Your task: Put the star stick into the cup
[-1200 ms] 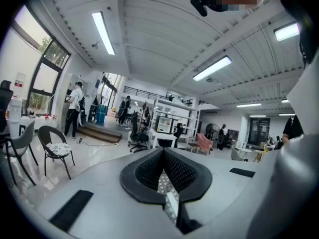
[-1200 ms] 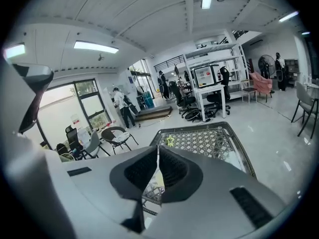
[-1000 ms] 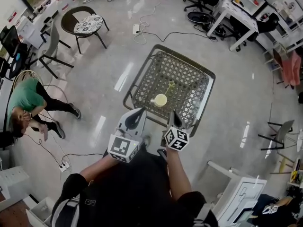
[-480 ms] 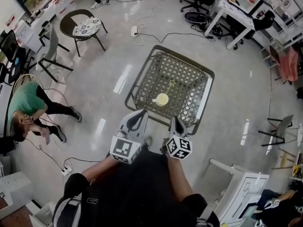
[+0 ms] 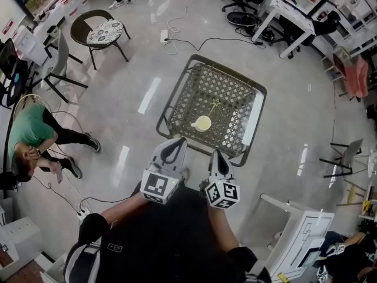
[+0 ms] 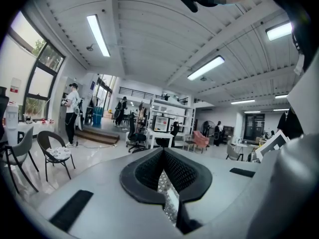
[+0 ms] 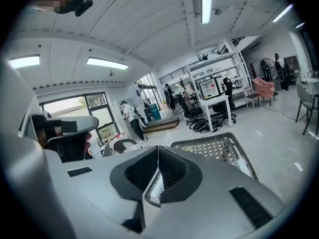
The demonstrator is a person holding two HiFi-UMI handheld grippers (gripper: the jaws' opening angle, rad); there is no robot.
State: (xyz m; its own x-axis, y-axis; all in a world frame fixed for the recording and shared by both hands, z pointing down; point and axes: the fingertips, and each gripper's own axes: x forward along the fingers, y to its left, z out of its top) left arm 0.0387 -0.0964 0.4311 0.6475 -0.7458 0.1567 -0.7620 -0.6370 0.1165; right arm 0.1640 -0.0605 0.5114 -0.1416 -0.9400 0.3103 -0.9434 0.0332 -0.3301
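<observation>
One yellow cup stands on the one mesh table. One star stick slants up from the cup's far side. I cannot tell if its low end is inside. Two grippers are held near the person's body. The left gripper and the right gripper both have fingers pressed together, holding nothing. Each cube shows black-and-white square markers. The signs across the room are too small to read.
</observation>
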